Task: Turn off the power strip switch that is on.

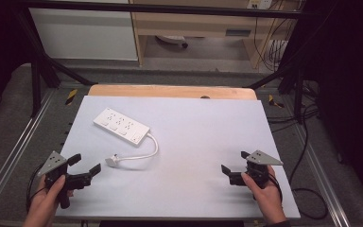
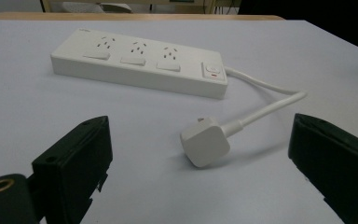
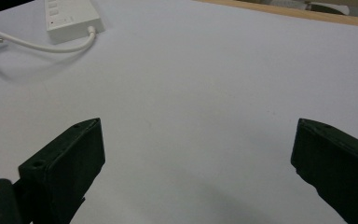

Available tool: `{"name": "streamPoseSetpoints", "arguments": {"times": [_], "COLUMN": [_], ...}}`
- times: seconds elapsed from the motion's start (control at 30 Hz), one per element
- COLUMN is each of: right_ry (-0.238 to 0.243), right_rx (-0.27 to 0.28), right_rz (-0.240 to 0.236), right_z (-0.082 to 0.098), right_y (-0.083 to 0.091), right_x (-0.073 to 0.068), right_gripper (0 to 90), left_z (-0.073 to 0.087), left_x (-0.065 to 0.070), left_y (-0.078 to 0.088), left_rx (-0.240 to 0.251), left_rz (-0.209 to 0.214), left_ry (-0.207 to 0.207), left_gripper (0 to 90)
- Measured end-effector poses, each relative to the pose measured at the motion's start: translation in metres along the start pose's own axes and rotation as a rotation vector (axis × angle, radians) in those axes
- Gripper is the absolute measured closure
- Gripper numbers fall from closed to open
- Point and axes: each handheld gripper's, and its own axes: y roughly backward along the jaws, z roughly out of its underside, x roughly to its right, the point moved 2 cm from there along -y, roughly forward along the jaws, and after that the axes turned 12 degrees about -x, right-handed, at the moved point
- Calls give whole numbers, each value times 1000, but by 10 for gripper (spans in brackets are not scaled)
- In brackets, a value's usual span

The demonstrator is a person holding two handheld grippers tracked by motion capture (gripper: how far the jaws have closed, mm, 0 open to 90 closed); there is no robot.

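A white power strip with three sockets and a red-marked switch lies on the pale table sheet, left of centre. Its white cable curls round to a white plug lying loose on the sheet. My left gripper is open at the table's near left, its jaws wide apart, with the plug lying just ahead between them, untouched. At the near right my right gripper is open over bare sheet. The strip's end and cable show far off in the right gripper view.
The pale sheet covers a wooden table whose far edge shows. Metal frame rails run along both sides. Black cables lie on the floor at the right. A wooden shelf unit stands behind.
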Motion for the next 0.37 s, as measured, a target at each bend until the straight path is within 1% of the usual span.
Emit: {"name": "streamPoseSetpoints", "arguments": {"times": [0.13,0.2,0.3,0.37], "right_ry": [5,7,1,-5], "right_rx": [-8,-20,-57,-104], "right_rz": [7,20,39,67], "right_z": [0,1,4,6], "right_y": [0,-1,-4,-9], "right_x": [0,1,3,4], "right_gripper": [33,34,39,42], "left_z": [5,7,10,10], "left_x": [4,6,8,10], "left_y": [2,3,2,1], "left_rx": [-12,-18,-30,-32], "left_rz": [1,5,-3,-3], "left_ry": [-15,-12,-28,-35], "left_gripper": [65,64,64,64]}}
